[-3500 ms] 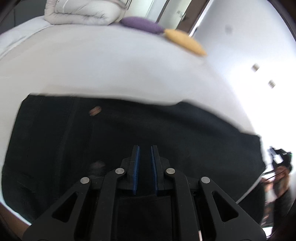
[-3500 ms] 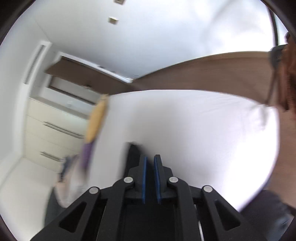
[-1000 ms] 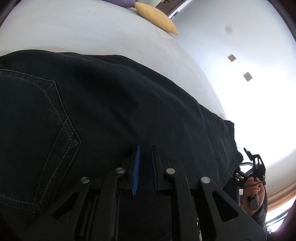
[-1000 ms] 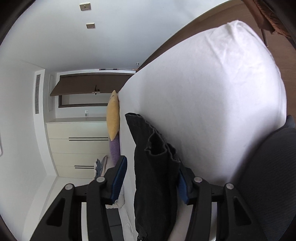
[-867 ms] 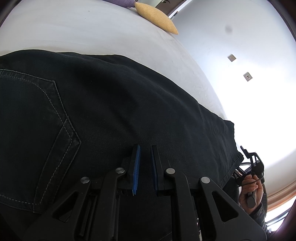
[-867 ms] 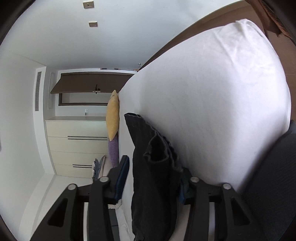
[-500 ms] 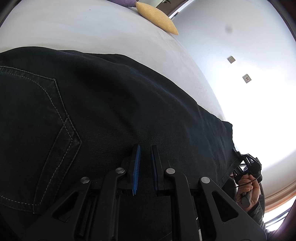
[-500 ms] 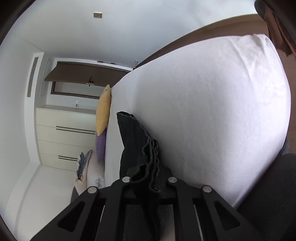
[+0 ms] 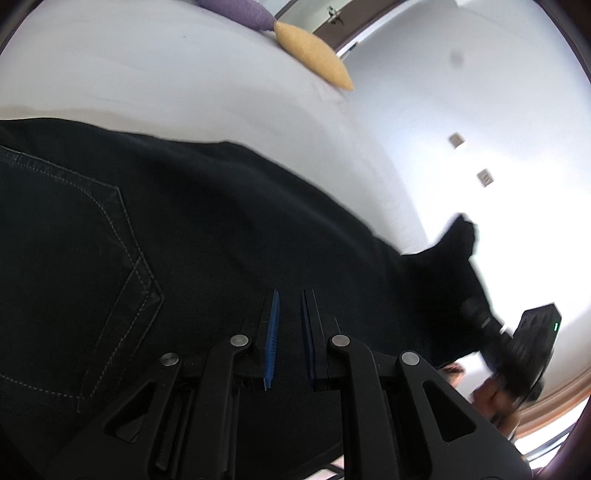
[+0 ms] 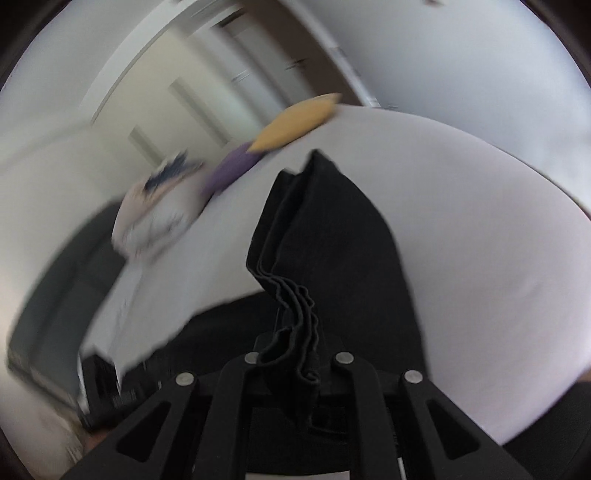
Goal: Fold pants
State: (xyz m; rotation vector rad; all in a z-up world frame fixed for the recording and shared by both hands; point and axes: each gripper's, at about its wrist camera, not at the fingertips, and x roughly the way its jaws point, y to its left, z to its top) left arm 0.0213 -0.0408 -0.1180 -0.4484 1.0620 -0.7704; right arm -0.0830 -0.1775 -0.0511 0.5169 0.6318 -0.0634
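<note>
Black pants point(image 9: 192, 236) lie across a white bed point(image 9: 147, 81), back pocket at the left. My left gripper point(image 9: 288, 314) rests low over the pants near the seat, its blue pads a narrow gap apart with no cloth between them. My right gripper point(image 10: 295, 354) is shut on the stacked leg hems of the pants point(image 10: 332, 236) and holds them lifted off the bed. In the left wrist view the lifted hem end point(image 9: 458, 236) rises at the right, with the right gripper point(image 9: 517, 343) below it.
A yellow cushion point(image 9: 314, 55) and a purple cushion point(image 9: 236, 7) lie at the far end of the bed. A folded white duvet point(image 10: 159, 218) sits beside them. White wall with two switch plates point(image 9: 484, 177) at the right.
My right gripper closed on the leg hems and lifted them up off the bed, swinging toward the waist. The left gripper stayed nearly still.
</note>
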